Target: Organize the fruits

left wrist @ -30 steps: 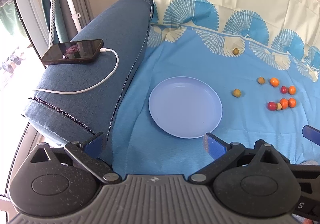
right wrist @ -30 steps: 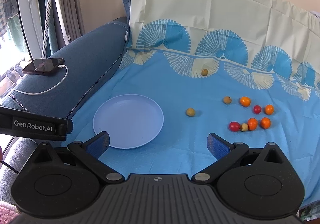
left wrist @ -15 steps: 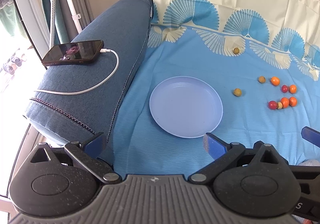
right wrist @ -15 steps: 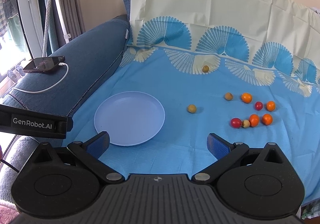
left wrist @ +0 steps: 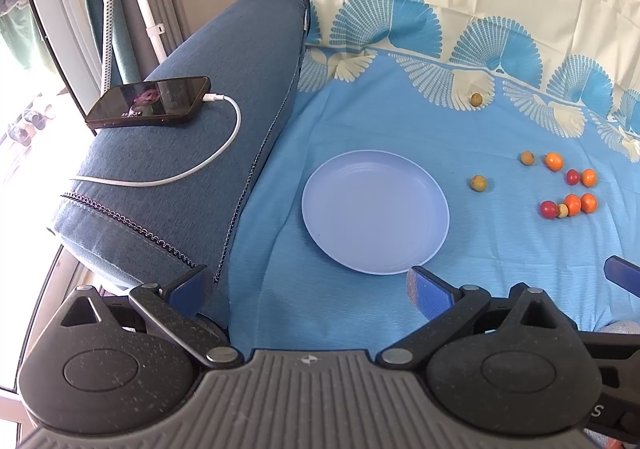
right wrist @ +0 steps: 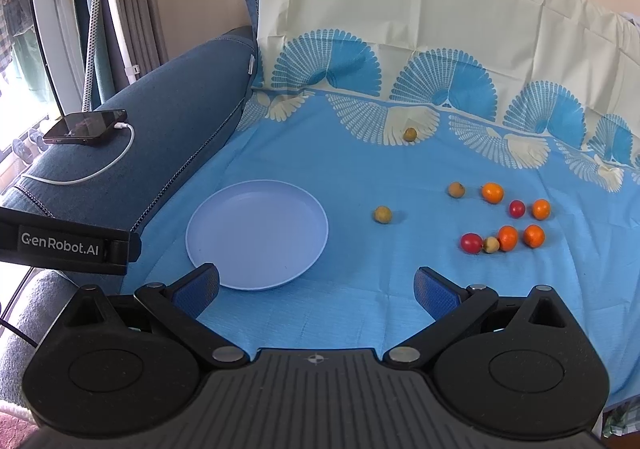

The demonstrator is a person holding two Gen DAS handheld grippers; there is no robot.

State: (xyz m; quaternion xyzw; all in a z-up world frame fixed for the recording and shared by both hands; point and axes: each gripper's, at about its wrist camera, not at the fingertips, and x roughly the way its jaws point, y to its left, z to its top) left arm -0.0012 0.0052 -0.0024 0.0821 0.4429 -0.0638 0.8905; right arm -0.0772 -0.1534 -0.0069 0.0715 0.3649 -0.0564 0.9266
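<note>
An empty pale blue plate [left wrist: 375, 211] [right wrist: 257, 233] lies on the blue sheet. To its right sit small fruits: a brownish one [right wrist: 383, 215] [left wrist: 478, 183] closest, another brownish one [right wrist: 410, 134] far back, and a cluster of orange fruits [right wrist: 508, 237] [left wrist: 573, 204] with red ones [right wrist: 471, 242]. My left gripper [left wrist: 308, 289] is open and holds nothing, near the plate's front edge. My right gripper [right wrist: 316, 289] is open too, just in front of the plate and well short of the fruit.
A blue sofa armrest [left wrist: 208, 121] rises on the left, carrying a black phone [left wrist: 150, 101] with a white charging cable [left wrist: 224, 141]. The left gripper's body [right wrist: 68, 247] shows at the right wrist view's left edge. A cream sheet [right wrist: 420, 17] covers the backrest.
Both views have shifted slightly; the plate and fruit sit a little higher in the right wrist view. Both grippers stayed open and nothing was picked up.
</note>
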